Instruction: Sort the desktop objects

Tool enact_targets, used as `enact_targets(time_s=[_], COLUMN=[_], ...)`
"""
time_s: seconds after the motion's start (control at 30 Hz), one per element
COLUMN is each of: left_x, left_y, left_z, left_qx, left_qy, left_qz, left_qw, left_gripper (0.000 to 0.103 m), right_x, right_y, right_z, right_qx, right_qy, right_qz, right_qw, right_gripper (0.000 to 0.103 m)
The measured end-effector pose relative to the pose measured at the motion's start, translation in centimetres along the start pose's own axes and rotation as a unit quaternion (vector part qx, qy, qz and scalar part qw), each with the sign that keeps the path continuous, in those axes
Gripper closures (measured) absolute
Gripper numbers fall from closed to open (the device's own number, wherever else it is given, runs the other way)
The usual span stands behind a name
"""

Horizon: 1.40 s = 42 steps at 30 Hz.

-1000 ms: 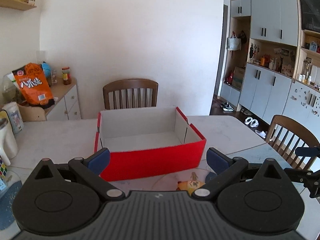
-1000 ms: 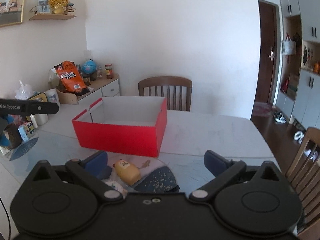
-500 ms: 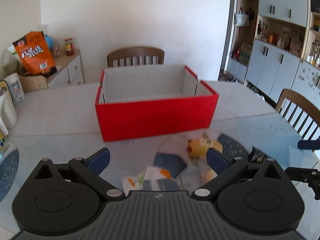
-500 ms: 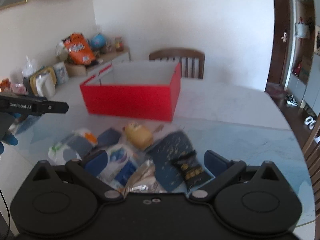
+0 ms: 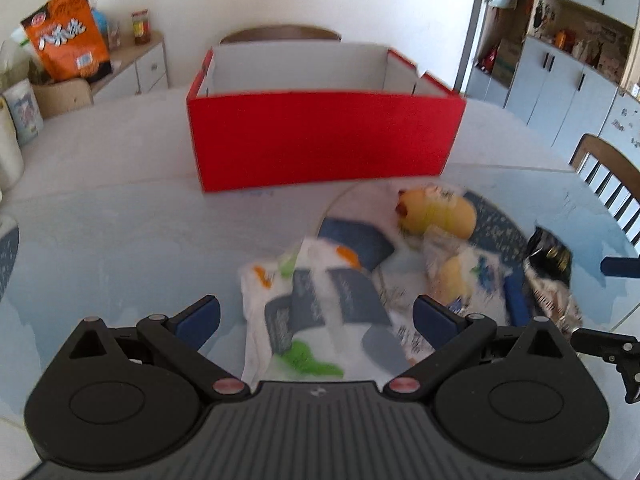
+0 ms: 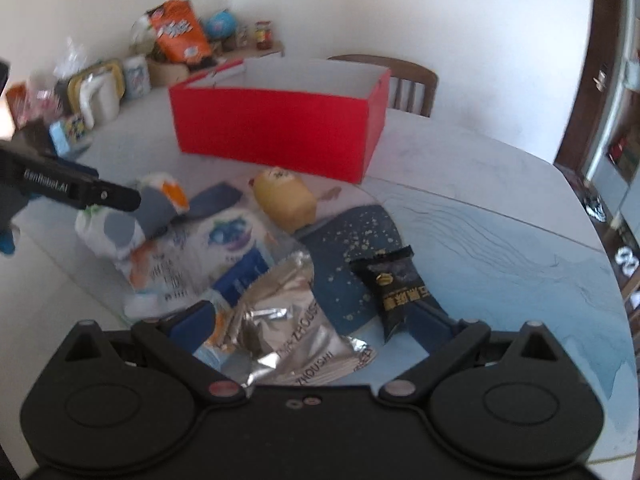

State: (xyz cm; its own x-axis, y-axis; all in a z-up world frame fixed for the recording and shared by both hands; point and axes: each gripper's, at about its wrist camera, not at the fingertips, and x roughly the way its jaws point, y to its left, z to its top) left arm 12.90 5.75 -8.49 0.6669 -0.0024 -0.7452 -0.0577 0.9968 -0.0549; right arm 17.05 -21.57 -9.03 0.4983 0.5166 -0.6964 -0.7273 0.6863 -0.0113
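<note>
Both grippers have tipped down toward the table since a second ago, so the heap of snack packs now fills the view. Left gripper (image 5: 316,314) has its jaws spread wide, hanging over a white pack with grey, orange and green marks (image 5: 316,304); whether it touches is blurry, and it holds nothing. Right gripper (image 6: 314,322) is spread wide too, with a crinkly silver packet (image 6: 288,328) between its fingers and a small black packet (image 6: 394,284) by the right one. It pinches nothing. A yellow bun-shaped pack (image 6: 286,198) lies just in front of the red box (image 6: 276,132), which stands farther back on the table (image 6: 500,232).
</note>
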Motion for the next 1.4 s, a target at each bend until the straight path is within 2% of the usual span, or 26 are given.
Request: enact_targets(time_s=[0.23,0.47,0.6,0.83,0.93,1.07,1.1,1.2,1.4], left_x=[1.1,1.8,2.0,2.4,2.5,2.6,2.7,2.6,2.6], left_y=[0.2,0.3,0.7,0.7,0.7,0.6,0.6,0.7,1.1], left_z=[-0.5,-0.5,-0.6,-0.7,-0.7,-0.5,-0.5,-0.4,-0.3], left_qx=[-0.014,-0.018,-0.030,-0.023,-0.024,-0.027,-0.027,-0.030,-0.036], left_qy=[0.025,0.033,0.037,0.036,0.034,0.035,0.035,0.034,0.033], left_qz=[-0.008,0.001,-0.006,-0.010,-0.009,-0.008,-0.008,-0.011,-0.007], left_qw=[0.9996,0.9993,0.9989,0.9990,0.9991,0.9990,0.9990,0.9989,0.9988], left_gripper=[0.000,0.000,0.000,0.001,0.002,0.011,0.011,0.017,0.021], right_x=[1.2,1.9,2.1,2.2,2.5,2.8,2.8,2.2,1.0], right_y=[-0.3,-0.5,-0.7,-1.2,-0.9,-0.5,-0.4,-0.4,-1.4], right_z=[0.1,0.4,0.3,0.1,0.4,0.6,0.6,0.6,-0.2], right_qx=[-0.015,-0.010,-0.003,0.001,0.005,0.014,0.016,0.009,0.002], right_qy=[0.013,0.009,0.015,0.024,0.029,0.035,0.035,0.034,0.043], right_qz=[0.011,0.015,0.025,0.038,0.051,0.065,0.064,0.068,0.070], right_qw=[1.000,1.000,1.000,0.999,0.998,0.997,0.997,0.997,0.997], right_gripper=[0.001,0.002,0.003,0.005,0.012,0.035,0.037,0.038,0.034])
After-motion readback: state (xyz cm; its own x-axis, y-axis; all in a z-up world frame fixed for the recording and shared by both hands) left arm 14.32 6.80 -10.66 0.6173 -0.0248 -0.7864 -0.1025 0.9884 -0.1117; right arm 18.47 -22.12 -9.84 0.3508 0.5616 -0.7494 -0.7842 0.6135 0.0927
